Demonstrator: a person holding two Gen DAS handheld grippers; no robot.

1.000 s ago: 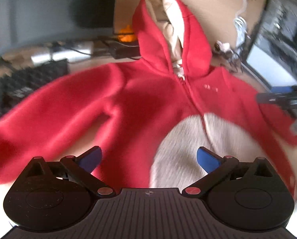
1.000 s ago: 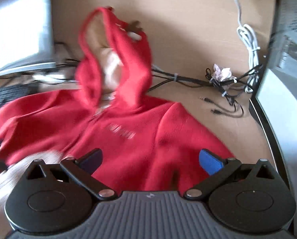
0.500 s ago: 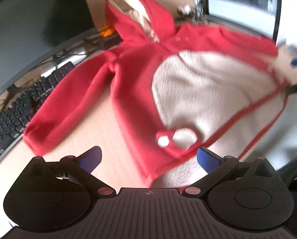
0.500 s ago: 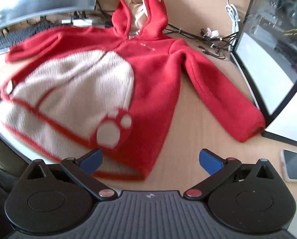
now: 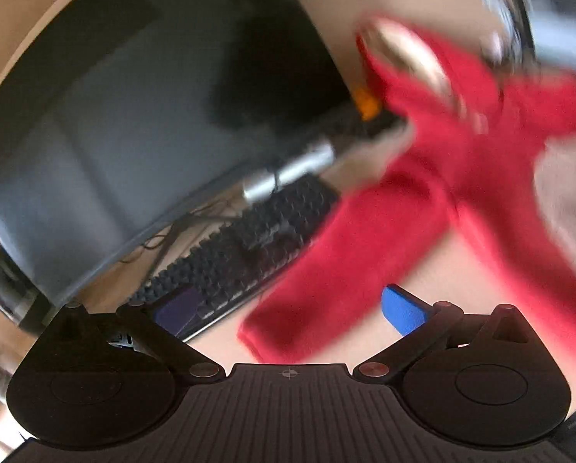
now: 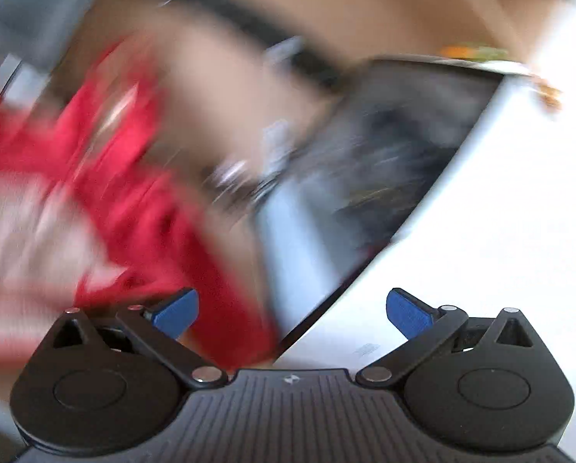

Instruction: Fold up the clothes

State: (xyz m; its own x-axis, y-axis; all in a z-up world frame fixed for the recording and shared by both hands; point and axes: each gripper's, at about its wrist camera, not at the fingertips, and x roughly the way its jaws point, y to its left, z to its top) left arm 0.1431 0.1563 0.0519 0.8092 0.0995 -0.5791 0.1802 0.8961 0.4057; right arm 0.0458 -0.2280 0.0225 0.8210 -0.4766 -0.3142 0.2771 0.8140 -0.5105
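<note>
Both claws are spread wide and empty. The left claw (image 5: 288, 306) now hangs over the cuff of the hoodie's (image 5: 461, 177) sleeve (image 5: 326, 277), which lies on the tabletop (image 5: 434, 281) beside the keyboard (image 5: 241, 258); half a second ago it looked at the whole garment from farther back. The right claw (image 6: 291, 310) has swung out to the other sleeve (image 6: 226, 301) by the monitor (image 6: 384, 162). I judge each is lining up a sleeve for the first fold. Heavy blur smears the right view, so that cuff probably sits under the claw. The hem is cut off.
</note>
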